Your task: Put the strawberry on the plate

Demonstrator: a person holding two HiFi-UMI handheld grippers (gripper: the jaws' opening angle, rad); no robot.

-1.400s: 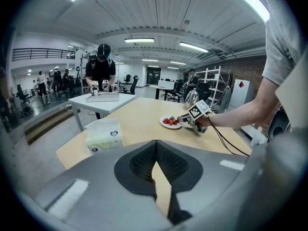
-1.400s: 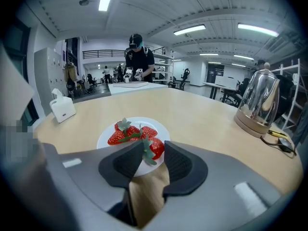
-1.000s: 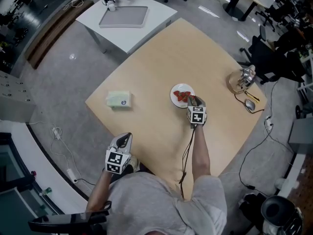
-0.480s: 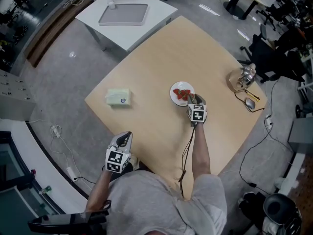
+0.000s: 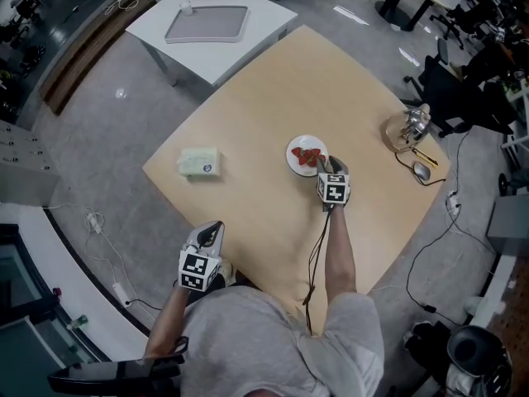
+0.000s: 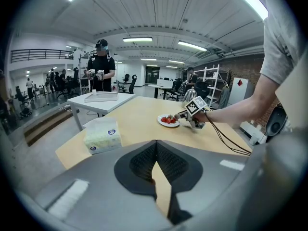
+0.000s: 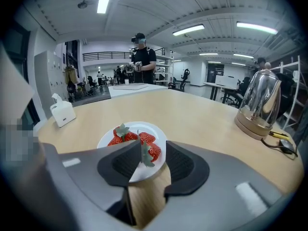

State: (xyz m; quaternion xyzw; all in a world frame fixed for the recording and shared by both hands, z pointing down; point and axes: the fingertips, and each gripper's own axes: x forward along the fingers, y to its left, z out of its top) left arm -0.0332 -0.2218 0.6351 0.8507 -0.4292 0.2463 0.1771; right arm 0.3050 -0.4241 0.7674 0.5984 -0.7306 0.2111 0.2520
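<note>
Head view: the right claw (image 5: 328, 168) sits at the near rim of a white plate (image 5: 293, 160), right of the tabletop's (image 5: 264, 89) middle. The left claw (image 5: 212, 233) hangs over its near-left edge.

Left gripper view: the left claw is pressed together, with nothing in it.

Right gripper view: the right claw, spread, has just been opening. The strawberry (image 7: 155, 151) lies on the plate among others, its leaf between the pads, unpinched.
</note>
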